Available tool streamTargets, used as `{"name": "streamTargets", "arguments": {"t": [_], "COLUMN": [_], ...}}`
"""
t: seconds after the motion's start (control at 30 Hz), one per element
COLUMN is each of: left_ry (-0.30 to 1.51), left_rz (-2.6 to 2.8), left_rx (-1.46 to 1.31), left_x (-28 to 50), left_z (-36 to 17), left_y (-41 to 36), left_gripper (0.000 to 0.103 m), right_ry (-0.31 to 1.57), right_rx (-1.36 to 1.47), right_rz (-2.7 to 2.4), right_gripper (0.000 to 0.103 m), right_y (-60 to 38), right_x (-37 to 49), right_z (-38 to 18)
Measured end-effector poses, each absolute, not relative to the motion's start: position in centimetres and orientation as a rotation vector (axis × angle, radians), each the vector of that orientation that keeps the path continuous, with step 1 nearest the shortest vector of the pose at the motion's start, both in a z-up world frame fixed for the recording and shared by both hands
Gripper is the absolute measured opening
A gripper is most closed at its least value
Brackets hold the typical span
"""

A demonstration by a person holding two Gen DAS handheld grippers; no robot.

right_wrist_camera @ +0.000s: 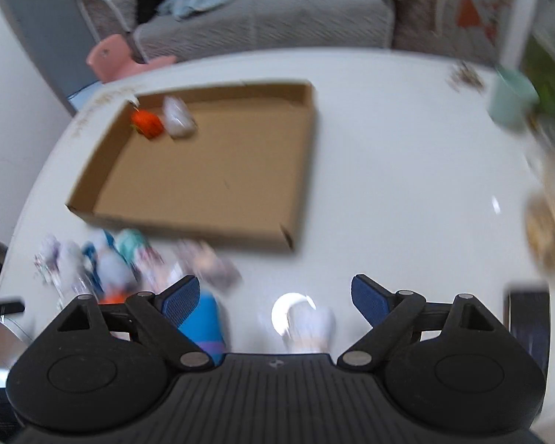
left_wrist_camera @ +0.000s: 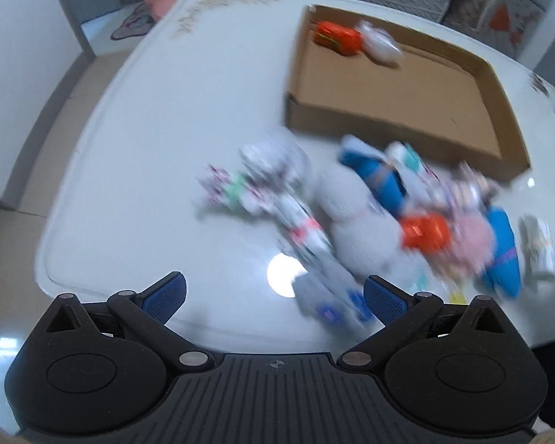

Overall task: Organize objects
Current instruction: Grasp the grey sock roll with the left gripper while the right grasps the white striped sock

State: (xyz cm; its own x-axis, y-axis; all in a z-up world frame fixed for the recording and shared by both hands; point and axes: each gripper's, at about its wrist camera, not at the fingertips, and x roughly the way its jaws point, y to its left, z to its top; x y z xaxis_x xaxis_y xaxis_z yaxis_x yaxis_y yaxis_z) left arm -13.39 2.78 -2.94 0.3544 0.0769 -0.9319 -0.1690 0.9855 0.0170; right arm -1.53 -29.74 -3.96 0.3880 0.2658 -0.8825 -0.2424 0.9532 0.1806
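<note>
A shallow cardboard tray [left_wrist_camera: 407, 125] [right_wrist_camera: 188, 227] lies on the white table [left_wrist_camera: 166, 148] [right_wrist_camera: 388, 185]. In its far left corner sit an orange packet [left_wrist_camera: 336, 39] [right_wrist_camera: 147, 123] and a white packet [left_wrist_camera: 383, 46] [right_wrist_camera: 179, 120]. In front of the tray lies a blurred pile of small packets and rolled socks [left_wrist_camera: 370, 214] [right_wrist_camera: 129, 262], with a blue roll [left_wrist_camera: 373, 177], an orange packet [left_wrist_camera: 425, 231] and a grey sock [left_wrist_camera: 351, 229]. My left gripper [left_wrist_camera: 273, 294] is open and empty, just before the pile. My right gripper [right_wrist_camera: 275, 298] is open and empty above a white roll [right_wrist_camera: 310, 327]; a blue roll [right_wrist_camera: 203, 325] lies by its left finger.
A grey sofa [right_wrist_camera: 259, 18] stands behind the table, with a pink toy [right_wrist_camera: 111, 55] on the floor at its left. A pale green cup [right_wrist_camera: 510, 100] and blurred objects [right_wrist_camera: 547, 222] stand at the table's right edge.
</note>
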Motion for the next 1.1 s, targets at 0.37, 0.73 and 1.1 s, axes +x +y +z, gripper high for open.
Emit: {"name": "streamTargets", "arguments": {"t": [0.37,0.73,1.1], "left_ry": [1.231,1.195,1.193], "left_rz": [0.269,0.306,0.317], "left_rx": [-0.193,-0.286,-0.283], "left_x": [-13.4,-14.0,-13.8], "left_z": [-8.3,-8.4,-9.4], "left_y": [0.4,2.4,2.6], "left_gripper": [0.099,0.1,0.087], "right_ry": [1.199,1.201,1.26], "right_rx": [0.006,0.018,-0.036], "right_rz": [0.291,0.268,0.262], "right_gripper": [0.085,0.083,0.047], "right_y": [-28.5,-29.6,-29.2], "right_x": [-0.5,-1.6,-1.9], "right_z": [-7.8,-8.0,-9.2]}}
